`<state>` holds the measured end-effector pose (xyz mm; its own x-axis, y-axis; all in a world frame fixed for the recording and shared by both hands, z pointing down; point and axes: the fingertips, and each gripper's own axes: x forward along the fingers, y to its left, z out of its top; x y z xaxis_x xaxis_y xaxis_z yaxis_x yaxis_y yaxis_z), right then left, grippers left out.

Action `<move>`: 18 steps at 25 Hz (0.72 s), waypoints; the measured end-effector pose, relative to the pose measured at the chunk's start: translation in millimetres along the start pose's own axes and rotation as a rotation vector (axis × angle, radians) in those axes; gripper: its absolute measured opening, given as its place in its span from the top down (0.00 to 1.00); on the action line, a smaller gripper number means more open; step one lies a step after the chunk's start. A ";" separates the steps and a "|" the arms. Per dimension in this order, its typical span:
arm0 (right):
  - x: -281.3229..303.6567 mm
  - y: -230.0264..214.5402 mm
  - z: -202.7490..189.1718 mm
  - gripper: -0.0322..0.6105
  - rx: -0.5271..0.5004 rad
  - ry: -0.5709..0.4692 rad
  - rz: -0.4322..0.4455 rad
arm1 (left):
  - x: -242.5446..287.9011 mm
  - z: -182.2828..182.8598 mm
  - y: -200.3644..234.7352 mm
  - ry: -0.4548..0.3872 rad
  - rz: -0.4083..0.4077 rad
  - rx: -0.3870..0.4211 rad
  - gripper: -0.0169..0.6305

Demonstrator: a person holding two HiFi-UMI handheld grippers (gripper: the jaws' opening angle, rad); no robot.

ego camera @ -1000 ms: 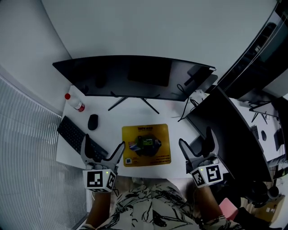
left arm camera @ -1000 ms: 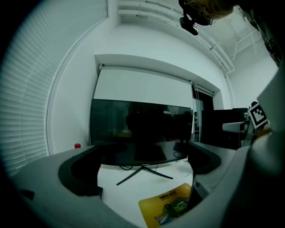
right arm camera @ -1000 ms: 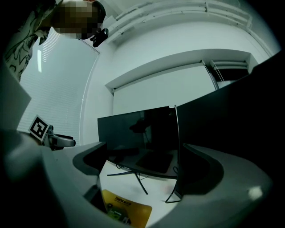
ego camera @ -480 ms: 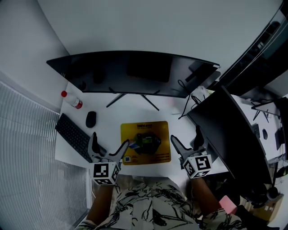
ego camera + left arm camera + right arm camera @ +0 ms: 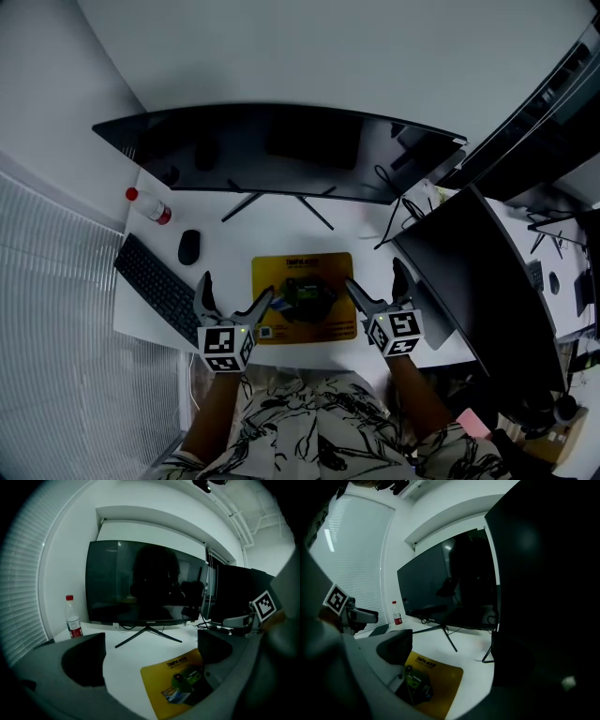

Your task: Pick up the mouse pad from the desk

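The yellow mouse pad (image 5: 306,296) lies flat on the white desk (image 5: 281,234) in front of the curved monitor (image 5: 281,155). It carries a dark printed picture at its middle. My left gripper (image 5: 232,301) hovers open at the pad's left front corner, one finger over the pad's edge. My right gripper (image 5: 377,286) stands open at the pad's right edge. The pad (image 5: 176,686) shows low between the left jaws, and the pad (image 5: 433,681) also lies under the right jaws. Nothing is held.
A black keyboard (image 5: 155,286) and black mouse (image 5: 189,247) lie at the left, with a red-capped bottle (image 5: 150,208) behind them. A second dark monitor (image 5: 469,291) stands at the right, cables (image 5: 398,211) beside it. The desk's front edge is by my body.
Both grippers have moved forward and inward, closing on the two sides of the mouse pad. The pad has not moved.
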<state>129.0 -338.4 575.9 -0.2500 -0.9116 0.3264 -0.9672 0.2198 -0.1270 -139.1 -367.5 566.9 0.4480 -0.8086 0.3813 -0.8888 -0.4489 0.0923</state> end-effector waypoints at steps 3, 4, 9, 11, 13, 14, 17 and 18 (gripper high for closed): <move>11.3 2.2 -14.1 0.14 -0.012 0.034 0.008 | 9.8 -14.6 3.0 0.024 -0.001 -0.025 0.05; 14.4 2.3 -19.4 0.14 -0.015 0.048 0.011 | 12.8 -19.3 3.5 0.034 0.000 -0.034 0.05; 26.4 0.1 -42.0 0.14 -0.028 0.105 0.009 | 25.7 -42.9 3.9 0.095 0.010 -0.050 0.05; 31.2 -0.6 -49.4 0.14 -0.035 0.122 0.006 | 31.0 -53.4 4.4 0.120 0.013 -0.055 0.05; 35.9 -0.6 -57.0 0.14 -0.040 0.140 0.007 | 36.2 -64.3 5.0 0.145 0.013 -0.063 0.05; 38.1 -0.5 -60.9 0.14 -0.041 0.150 0.009 | 38.4 -69.4 5.0 0.156 0.012 -0.065 0.05; 44.8 -0.3 -72.1 0.14 -0.036 0.188 0.017 | 44.2 -81.8 3.3 0.183 0.008 -0.064 0.05; 47.2 -0.8 -76.7 0.14 -0.036 0.205 0.019 | 46.3 -85.4 2.7 0.192 0.008 -0.063 0.05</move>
<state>114.6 -354.9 663.3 -0.2682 -0.8183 0.5084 -0.9624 0.2515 -0.1028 -129.1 -373.7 663.3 0.4198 -0.7222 0.5498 -0.8992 -0.4134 0.1436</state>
